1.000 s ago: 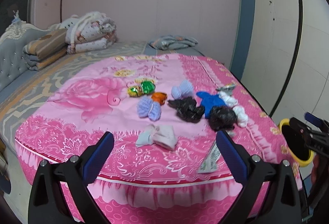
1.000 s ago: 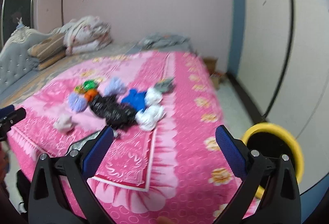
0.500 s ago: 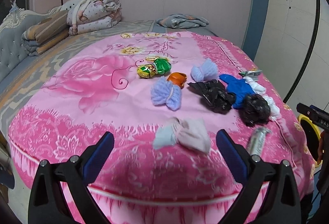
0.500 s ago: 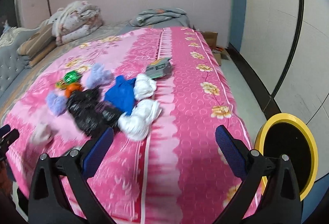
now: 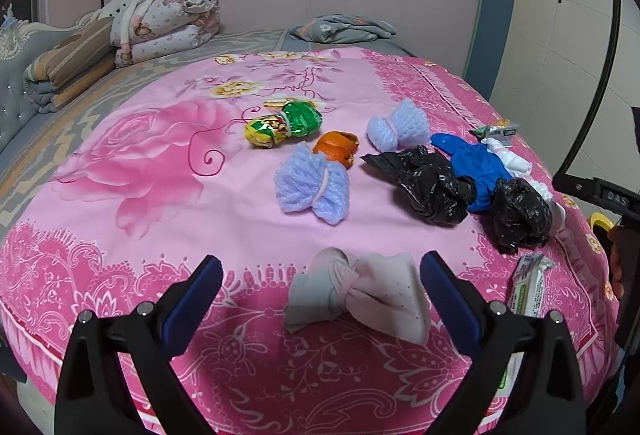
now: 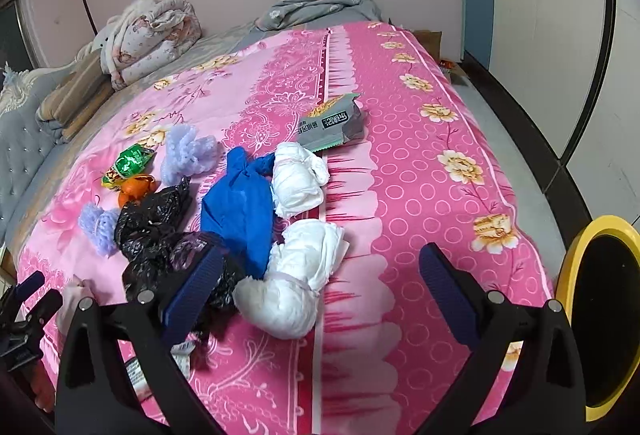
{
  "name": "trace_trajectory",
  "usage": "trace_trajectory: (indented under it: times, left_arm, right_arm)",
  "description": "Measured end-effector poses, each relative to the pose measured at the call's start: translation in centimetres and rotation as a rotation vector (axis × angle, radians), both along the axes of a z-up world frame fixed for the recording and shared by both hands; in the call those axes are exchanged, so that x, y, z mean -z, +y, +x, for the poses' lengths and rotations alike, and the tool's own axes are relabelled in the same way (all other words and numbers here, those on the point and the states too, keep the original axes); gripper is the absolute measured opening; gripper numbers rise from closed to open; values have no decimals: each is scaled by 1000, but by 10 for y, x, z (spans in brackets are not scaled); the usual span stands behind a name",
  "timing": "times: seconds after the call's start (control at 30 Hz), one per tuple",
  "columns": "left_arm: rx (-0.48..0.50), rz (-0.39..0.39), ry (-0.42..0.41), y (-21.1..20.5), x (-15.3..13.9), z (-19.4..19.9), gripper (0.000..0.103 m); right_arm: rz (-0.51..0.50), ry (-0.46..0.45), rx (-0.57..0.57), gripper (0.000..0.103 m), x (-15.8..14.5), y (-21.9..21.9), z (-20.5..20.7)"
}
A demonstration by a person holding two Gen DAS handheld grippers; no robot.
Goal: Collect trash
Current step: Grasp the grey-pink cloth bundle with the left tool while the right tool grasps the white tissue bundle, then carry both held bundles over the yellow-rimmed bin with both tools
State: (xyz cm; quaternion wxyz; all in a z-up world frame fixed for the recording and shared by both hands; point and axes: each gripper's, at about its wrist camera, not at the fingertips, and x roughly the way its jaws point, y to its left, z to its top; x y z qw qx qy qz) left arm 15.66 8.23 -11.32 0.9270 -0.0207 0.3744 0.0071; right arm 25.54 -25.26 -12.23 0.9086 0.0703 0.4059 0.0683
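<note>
Trash lies scattered on a pink floral bedspread [image 5: 140,175]. My left gripper [image 5: 322,293] is open, its fingers either side of a knotted pale pink-grey bundle [image 5: 360,295] near the bed's front edge. Beyond lie a lilac foam net [image 5: 314,187], orange peel [image 5: 336,147], a green-yellow wrapper [image 5: 284,123] and black bags [image 5: 432,183]. My right gripper [image 6: 320,287] is open just above a white knotted bag [image 6: 296,275]. A blue bag [image 6: 240,203], another white bundle [image 6: 298,179], black bags [image 6: 156,235] and a grey packet [image 6: 332,121] lie behind it.
A yellow-rimmed black bin [image 6: 600,315] stands on the floor right of the bed. Folded quilts [image 5: 160,23] and a grey pillowcase [image 5: 340,27] sit at the far end. A green-white wrapper [image 5: 528,287] lies at the bed's right edge. White wall panels [image 6: 560,35] run along the right.
Both grippers have moved closer to the bed and lower. The left now frames the pink-grey bundle; the right has come over the white bag. Both stay open.
</note>
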Motion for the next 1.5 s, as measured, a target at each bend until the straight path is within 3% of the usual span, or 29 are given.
trace_trajectory:
  times: [0.23,0.5,0.8,1.13,1.5]
  left_arm:
    - [23,-9,15,-2,9,15,85]
    - [107,-21,46,-20,25,27,51]
    - [124,-15,26,-31,25,25,23]
    - [74,-29,28,-25,16,20,17]
    - [67,0,-67,-40,-41,-12,16]
  right_arm:
    - [10,32,20,84,13,2,13]
    - [-8,74,15,67,32,6,28]
    - [31,87,-49,24,36,16,25]
    - [131,111,-71,15,24,1,7]
    - [169,-53,-97,15,-60,-37,-60]
